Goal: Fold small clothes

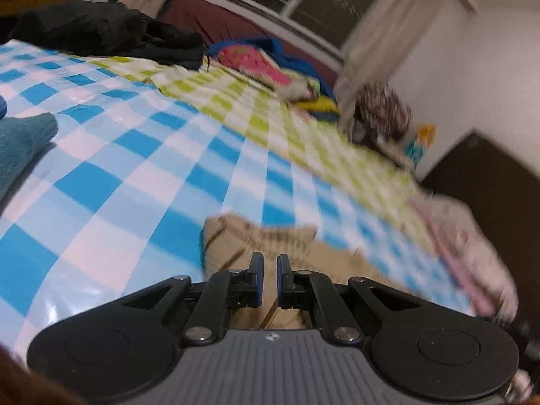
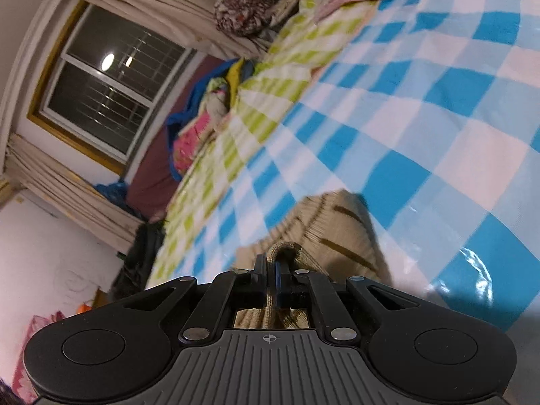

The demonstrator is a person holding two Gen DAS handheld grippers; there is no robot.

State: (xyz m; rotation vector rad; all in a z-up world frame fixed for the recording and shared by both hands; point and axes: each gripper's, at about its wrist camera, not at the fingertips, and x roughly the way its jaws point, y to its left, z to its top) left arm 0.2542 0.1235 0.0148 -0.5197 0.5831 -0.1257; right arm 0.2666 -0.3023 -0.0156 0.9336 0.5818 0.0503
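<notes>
A beige ribbed sock with dark stripes point(image 1: 260, 239) lies on the blue-and-white checked cloth point(image 1: 111, 155), just ahead of and under my left gripper point(image 1: 270, 263). The left jaws stand a narrow gap apart with nothing between them. In the right wrist view my right gripper point(image 2: 270, 263) is shut on a fold of the same beige sock point(image 2: 337, 233), which rises between the jaws and spreads out ahead on the checked cloth point(image 2: 422, 108). A teal sock point(image 1: 20, 145) lies at the left edge of the left wrist view.
A black garment pile point(image 1: 111, 33) lies at the far left of the bed. Pink and blue bedding point(image 1: 263, 60) sits near the window point(image 2: 108, 77). A green checked cloth point(image 1: 270, 114) covers the far side. Pink folded clothes point(image 1: 472, 253) lie at right.
</notes>
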